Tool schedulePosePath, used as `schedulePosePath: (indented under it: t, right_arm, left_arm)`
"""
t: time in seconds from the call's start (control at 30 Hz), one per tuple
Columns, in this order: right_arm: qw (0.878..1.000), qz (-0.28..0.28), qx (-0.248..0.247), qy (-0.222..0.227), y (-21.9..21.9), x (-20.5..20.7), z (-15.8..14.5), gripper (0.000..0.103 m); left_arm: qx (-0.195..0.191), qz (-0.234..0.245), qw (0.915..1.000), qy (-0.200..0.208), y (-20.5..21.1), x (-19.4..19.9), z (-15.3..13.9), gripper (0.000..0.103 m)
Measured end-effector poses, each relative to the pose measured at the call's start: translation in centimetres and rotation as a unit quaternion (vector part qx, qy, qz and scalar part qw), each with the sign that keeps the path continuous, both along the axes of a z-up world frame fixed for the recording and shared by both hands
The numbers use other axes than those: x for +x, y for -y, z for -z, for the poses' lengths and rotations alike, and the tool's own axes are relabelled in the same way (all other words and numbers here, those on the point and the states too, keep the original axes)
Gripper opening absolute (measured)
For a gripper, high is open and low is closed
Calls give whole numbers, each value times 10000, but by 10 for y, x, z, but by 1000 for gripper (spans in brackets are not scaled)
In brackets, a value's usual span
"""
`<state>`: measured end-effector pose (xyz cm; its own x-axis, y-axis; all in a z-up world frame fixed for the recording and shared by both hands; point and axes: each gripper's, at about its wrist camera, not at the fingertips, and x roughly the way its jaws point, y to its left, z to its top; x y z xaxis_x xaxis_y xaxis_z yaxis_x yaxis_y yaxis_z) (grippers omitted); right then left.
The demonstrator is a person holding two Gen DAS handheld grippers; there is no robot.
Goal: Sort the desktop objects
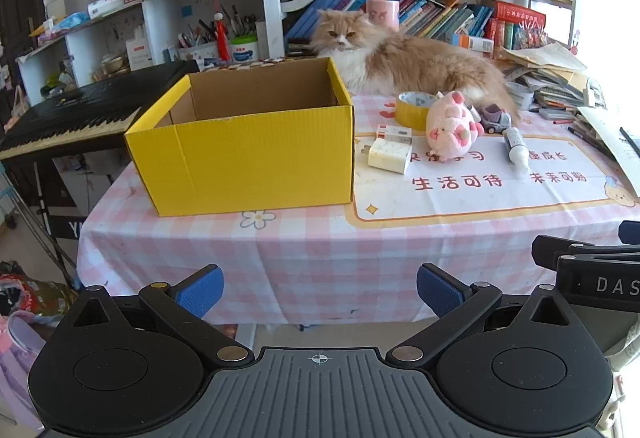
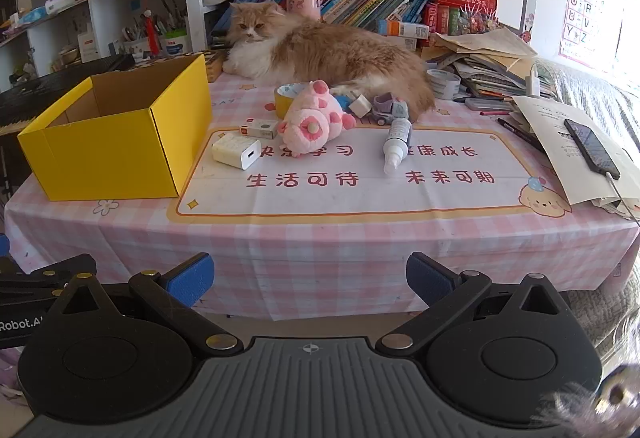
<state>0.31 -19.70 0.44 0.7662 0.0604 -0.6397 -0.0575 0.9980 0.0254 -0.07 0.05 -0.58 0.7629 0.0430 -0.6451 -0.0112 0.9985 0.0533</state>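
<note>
An open, empty yellow cardboard box (image 1: 248,162) (image 2: 116,154) stands on the left of the pink checked table. To its right lie a white charger (image 1: 390,155) (image 2: 236,152), a small white box (image 1: 394,134) (image 2: 259,127), a pink plush pig (image 1: 452,126) (image 2: 314,118), a yellow tape roll (image 1: 414,109) (image 2: 286,96), a toy truck (image 1: 496,118) (image 2: 390,110) and a white bottle (image 1: 516,150) (image 2: 397,142). My left gripper (image 1: 320,292) is open and empty, in front of the table's near edge. My right gripper (image 2: 310,282) is also open and empty there.
An orange and white cat (image 1: 404,58) (image 2: 320,50) lies at the back of the table behind the objects. Stacked papers and pens (image 2: 500,70) and a phone (image 2: 592,148) on paper fill the right side. A keyboard (image 1: 76,118) stands left of the table. Bookshelves are behind.
</note>
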Motion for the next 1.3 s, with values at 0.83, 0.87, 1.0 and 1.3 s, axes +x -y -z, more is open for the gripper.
schedulePosePath:
  t: [0.83, 0.87, 1.0, 1.3]
  right_arm:
    - [10000, -32, -23, 43, 4, -7, 0, 103]
    - [10000, -29, -22, 46, 4, -8, 0, 103]
    - [10000, -43, -5, 42, 6, -9, 0, 103]
    - [10000, -61, 8, 27, 9, -11, 0, 103]
  left_arm:
    - [74, -58, 9999, -94, 5, -7, 0, 103]
    - [73, -55, 9999, -96, 5, -7, 0, 103]
    - [71, -57, 9999, -98, 5, -7, 0, 103]
    - [67, -79, 9999, -108, 6, -9, 0, 103]
